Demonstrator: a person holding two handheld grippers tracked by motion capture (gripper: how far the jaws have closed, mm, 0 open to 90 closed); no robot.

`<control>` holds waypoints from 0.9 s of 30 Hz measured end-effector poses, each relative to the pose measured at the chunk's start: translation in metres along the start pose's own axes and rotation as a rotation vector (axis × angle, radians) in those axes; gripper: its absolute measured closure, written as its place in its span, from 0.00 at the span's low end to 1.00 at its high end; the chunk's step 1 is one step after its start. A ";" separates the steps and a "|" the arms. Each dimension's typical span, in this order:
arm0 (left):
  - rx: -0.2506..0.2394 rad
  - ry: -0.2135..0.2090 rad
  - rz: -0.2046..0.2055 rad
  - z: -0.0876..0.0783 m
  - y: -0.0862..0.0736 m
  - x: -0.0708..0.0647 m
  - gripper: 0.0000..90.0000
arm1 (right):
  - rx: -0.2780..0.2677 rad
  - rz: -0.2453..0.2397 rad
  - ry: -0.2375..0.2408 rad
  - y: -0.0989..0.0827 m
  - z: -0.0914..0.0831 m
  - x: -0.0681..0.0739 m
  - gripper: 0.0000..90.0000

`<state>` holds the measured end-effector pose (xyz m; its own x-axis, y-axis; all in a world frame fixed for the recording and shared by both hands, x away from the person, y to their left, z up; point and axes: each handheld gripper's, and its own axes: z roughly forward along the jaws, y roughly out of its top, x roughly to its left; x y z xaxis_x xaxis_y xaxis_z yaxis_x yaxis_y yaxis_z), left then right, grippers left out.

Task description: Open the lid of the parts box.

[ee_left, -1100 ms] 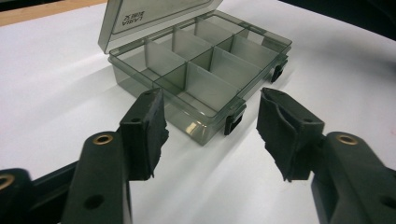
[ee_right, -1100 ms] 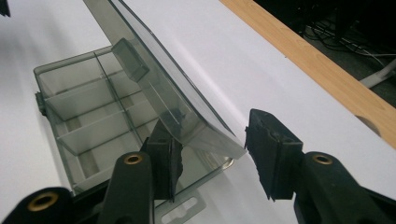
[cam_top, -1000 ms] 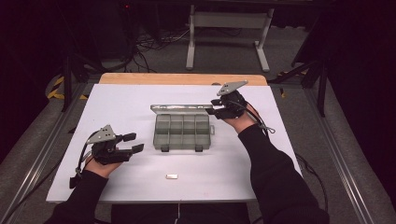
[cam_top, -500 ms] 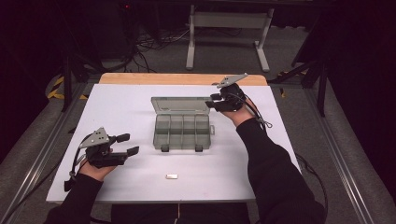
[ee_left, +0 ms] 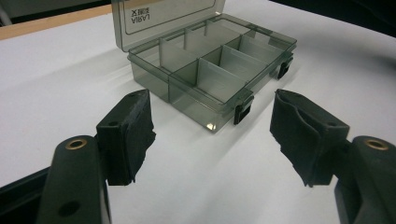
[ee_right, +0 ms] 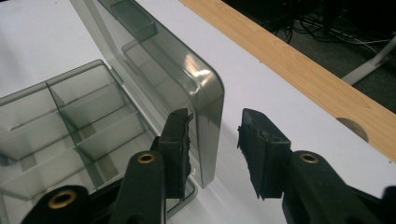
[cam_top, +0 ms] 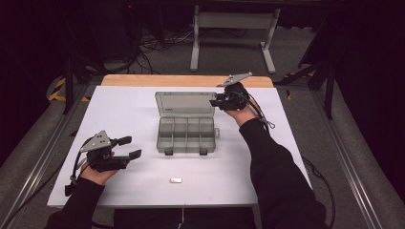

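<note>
The clear compartment box [cam_top: 186,135] sat mid-table on the white sheet [cam_top: 129,109], its lid [cam_top: 185,103] raised. The right gripper [cam_top: 216,101] stood at the lid's right edge, jaws just closing; that edge [ee_right: 208,126] lay between them, close against the left pad, with a gap to the right one. The left gripper [cam_top: 130,147] rested well to the box's left, jaws apart and empty, having just widened, the box [ee_left: 212,70] ahead of them.

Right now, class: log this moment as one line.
left gripper: open, idle | right gripper: closing around lid edge | organizer box: open
</note>
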<state>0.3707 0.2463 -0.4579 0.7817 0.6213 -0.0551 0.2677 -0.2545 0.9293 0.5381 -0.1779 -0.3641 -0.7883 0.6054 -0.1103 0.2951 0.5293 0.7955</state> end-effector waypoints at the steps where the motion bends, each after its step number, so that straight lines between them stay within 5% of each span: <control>1: 0.000 0.001 0.001 0.000 0.000 0.000 0.34 | -0.002 0.005 0.000 0.000 0.001 -0.001 0.70; 27: -0.017 0.012 0.001 -0.001 -0.001 0.000 0.34 | 0.010 0.059 -0.007 -0.001 0.030 -0.018 0.68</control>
<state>0.3695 0.2474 -0.4581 0.7749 0.6301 -0.0501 0.2574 -0.2422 0.9355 0.5677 -0.1713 -0.3805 -0.7652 0.6403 -0.0675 0.3470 0.4984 0.7945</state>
